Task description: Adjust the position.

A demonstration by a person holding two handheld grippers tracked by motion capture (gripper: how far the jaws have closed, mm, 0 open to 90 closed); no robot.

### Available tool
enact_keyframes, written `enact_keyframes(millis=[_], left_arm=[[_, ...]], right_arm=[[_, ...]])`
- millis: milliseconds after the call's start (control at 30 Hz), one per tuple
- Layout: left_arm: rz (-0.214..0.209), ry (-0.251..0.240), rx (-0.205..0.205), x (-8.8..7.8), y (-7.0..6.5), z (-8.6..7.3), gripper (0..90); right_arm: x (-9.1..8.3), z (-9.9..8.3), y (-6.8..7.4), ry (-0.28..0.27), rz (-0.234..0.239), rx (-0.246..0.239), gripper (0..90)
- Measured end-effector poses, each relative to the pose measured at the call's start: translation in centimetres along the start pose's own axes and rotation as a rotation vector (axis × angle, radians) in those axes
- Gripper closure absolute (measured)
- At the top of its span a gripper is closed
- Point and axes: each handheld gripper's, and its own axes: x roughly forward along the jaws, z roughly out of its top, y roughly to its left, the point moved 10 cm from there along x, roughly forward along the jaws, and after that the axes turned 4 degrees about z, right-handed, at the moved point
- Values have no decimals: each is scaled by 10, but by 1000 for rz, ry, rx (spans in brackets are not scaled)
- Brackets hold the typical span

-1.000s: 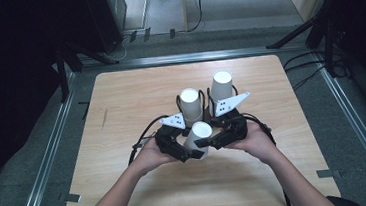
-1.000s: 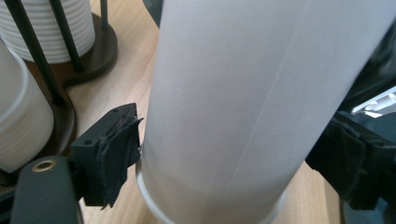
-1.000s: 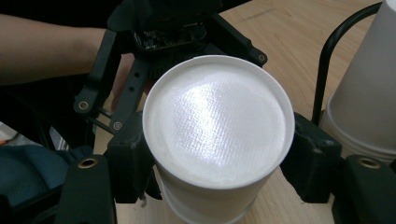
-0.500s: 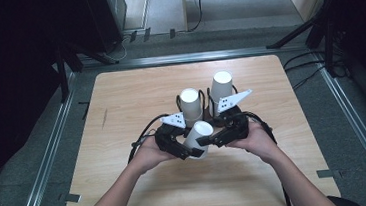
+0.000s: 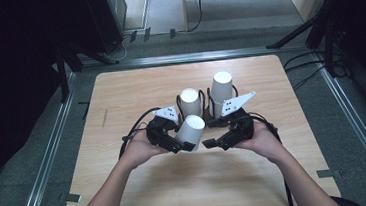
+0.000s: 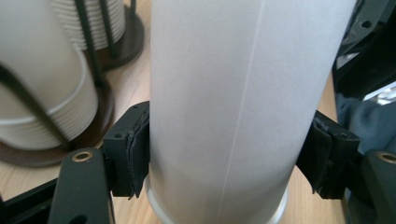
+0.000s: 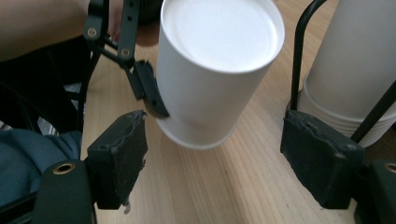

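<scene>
We see the white paper cup (image 5: 192,129) upside down and tilted, just above the desk (image 5: 143,187), squeezed by our left gripper (image 5: 181,144). Our right gripper (image 5: 214,144) has just been opening; it sits beside the cup, nothing inside.

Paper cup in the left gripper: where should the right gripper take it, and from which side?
Judging by its pose, take the cup mid-wall, above the left gripper, whose pads clamp near the rim. It is upside down, closed base up, so no lip to pinch. The right gripper has just been opening, nothing between its pads; come in level from its own side.
</scene>
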Motion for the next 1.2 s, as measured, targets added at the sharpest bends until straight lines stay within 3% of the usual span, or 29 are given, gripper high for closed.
enact_keyframes(millis=[100,200,267,433,1200], left_arm=[[13,38,5,-3,3,-3,279],[19,91,43,-6,7,-7,279],[24,98,46,-7,8,-8,279],[71,165,94,-8,13,-14,280],[71,313,191,15,4,-29,278]], right_arm=[[2,-1,0,9,-2,-5,229],[6,-5,1,25,-3,-30,247],[7,-6,1,35,-9,-40,247],[12,-11,-1,61,-21,-41,251],[16,-12,-2,62,-16,-55,253]])
